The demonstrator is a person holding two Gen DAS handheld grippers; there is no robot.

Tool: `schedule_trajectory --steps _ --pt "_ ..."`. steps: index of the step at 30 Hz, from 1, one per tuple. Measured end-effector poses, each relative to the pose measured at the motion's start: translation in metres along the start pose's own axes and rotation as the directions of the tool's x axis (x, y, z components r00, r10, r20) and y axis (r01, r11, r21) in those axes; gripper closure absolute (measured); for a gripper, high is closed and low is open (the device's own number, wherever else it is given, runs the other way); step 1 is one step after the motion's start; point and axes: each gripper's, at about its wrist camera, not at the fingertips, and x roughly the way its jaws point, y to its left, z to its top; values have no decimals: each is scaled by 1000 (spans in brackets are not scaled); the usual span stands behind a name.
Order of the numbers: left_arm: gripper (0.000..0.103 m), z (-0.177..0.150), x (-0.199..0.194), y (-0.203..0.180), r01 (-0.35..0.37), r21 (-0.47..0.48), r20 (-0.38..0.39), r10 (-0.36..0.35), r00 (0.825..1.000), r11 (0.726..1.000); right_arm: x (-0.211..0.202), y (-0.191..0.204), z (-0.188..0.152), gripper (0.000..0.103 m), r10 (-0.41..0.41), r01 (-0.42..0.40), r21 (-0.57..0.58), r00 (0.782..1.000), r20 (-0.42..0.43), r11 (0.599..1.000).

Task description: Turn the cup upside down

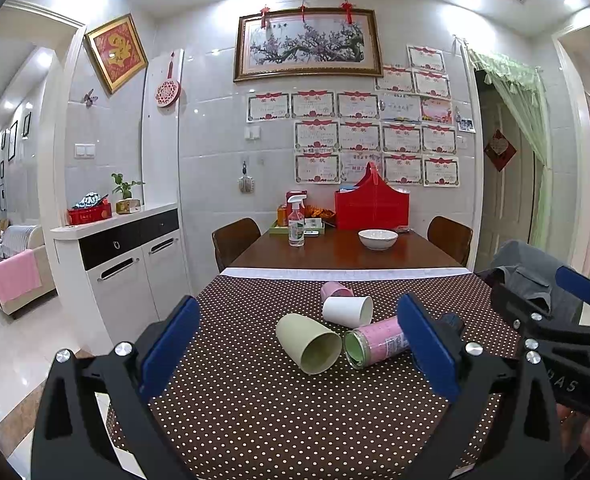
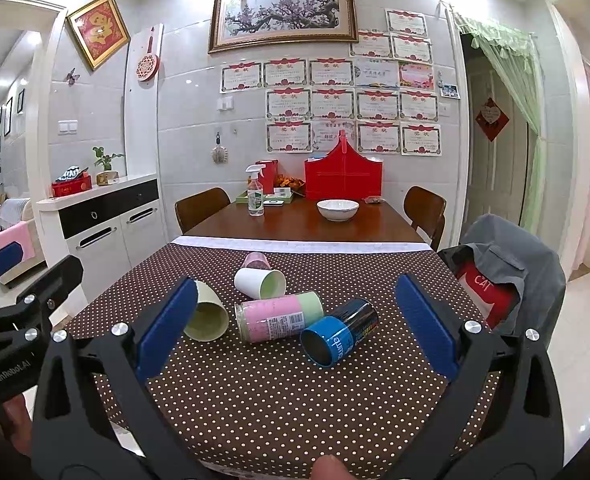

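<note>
Several cups lie on their sides on a brown polka-dot cloth (image 1: 255, 400). A pale green cup (image 1: 309, 344) (image 2: 207, 312) lies mouth toward me. A white cup (image 1: 347, 310) (image 2: 259, 282), a small pink cup (image 1: 336, 290) (image 2: 256, 261), a pink and green cup (image 1: 375, 341) (image 2: 279, 317) and a blue and black cup (image 2: 339, 332) lie nearby. My left gripper (image 1: 301, 350) is open, above the cloth, with the pale green cup between its pads. My right gripper (image 2: 293, 334) is open and empty, framing the pink and green and the blue and black cups.
Beyond the cloth the wooden table (image 2: 303, 224) holds a white bowl (image 2: 337, 209), a spray bottle (image 2: 255, 196) and a red basket (image 2: 343, 178). Chairs stand at both sides. A jacket-draped chair (image 2: 511, 272) is at the right. A white cabinet (image 1: 123, 260) stands left.
</note>
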Motion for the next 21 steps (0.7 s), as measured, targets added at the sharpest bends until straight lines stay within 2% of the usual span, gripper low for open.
schedule_trajectory --steps 7,14,18,21 --pt "6 3 26 -10 30 34 -45 -29 999 999 34 -8 0 6 8 -8 -1 999 -38 1000" --pt "6 13 98 -20 62 68 -145 -51 988 996 93 -26 4 6 -5 5 -1 995 -102 1000" --pt "6 18 155 -26 109 79 -264 -85 961 991 135 -43 5 6 -10 13 21 988 -157 1000" --pt "6 19 206 -32 123 86 -356 -84 931 989 167 -55 2 6 -15 23 37 978 -208 999"
